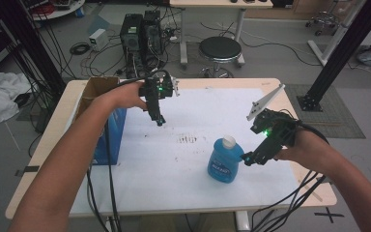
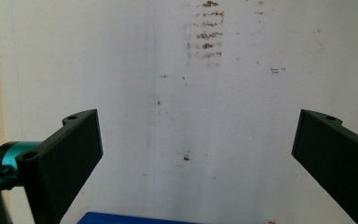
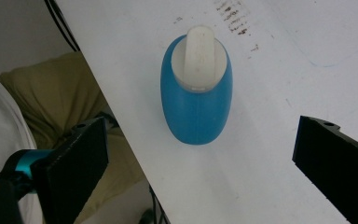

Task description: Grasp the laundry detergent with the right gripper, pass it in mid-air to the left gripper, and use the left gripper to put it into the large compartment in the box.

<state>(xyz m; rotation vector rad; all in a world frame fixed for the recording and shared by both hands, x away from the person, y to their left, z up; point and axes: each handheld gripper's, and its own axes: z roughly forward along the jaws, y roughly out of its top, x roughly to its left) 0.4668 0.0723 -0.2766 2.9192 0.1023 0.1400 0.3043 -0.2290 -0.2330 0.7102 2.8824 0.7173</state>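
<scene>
A blue bottle point(image 1: 225, 161) with a white flip cap stands upright on the white sheet at the table's front right. My right gripper point(image 1: 248, 158) hangs just right of it, open, jaws pointing at the bottle and apart from it. In the right gripper view the blue bottle point(image 3: 196, 93) is seen from above, ahead of the open right gripper point(image 3: 200, 158) and between the lines of its two jaws. My left gripper point(image 1: 160, 121) is held above the sheet at the table's back left, pointing down. The left gripper point(image 2: 198, 149) is open over bare sheet.
An open cardboard box with a blue side point(image 1: 107, 121) sits at the table's left edge, beside my left forearm. The white sheet point(image 1: 193, 121) has a smudged patch at its middle. The table's front edge runs near the bottle. Cables trail off the front.
</scene>
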